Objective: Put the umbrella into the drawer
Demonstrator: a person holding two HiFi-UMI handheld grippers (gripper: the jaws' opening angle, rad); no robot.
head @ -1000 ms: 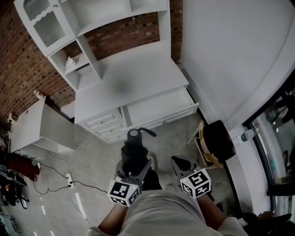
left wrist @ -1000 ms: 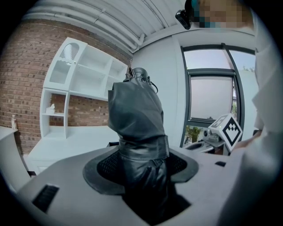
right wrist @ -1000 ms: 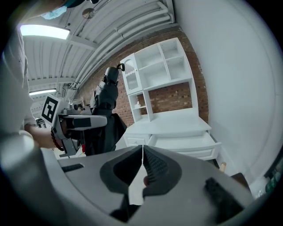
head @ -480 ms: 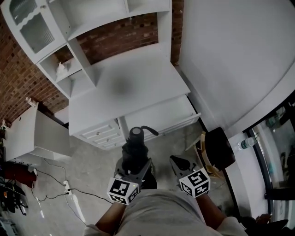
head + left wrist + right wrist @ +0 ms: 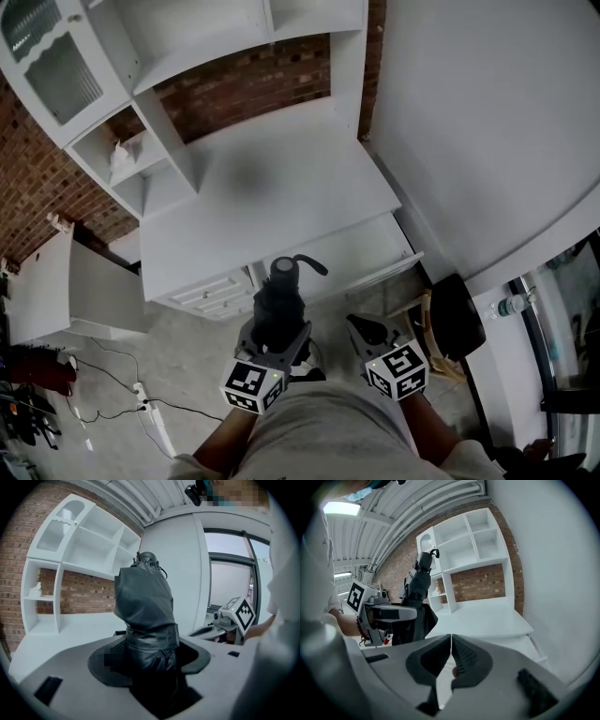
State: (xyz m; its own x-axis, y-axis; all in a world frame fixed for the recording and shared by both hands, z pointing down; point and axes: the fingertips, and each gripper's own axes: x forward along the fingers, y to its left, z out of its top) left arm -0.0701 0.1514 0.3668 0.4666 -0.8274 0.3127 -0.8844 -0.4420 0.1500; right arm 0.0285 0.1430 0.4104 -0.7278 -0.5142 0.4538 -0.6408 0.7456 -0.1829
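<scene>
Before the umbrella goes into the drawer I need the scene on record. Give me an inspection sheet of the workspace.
Surface: white desk top, bare.
Job's things: folded black umbrella, upright in the left gripper; drawer, pulled open below the desk top's right part.
Clutter: small white figurine on a hutch shelf.
Grippers: left gripper shut on the umbrella; right gripper shut, nothing between its jaws.
Cables: loose cable and power strip on the floor at left.
Surroundings: brick wall, dark chair, bottle.
</scene>
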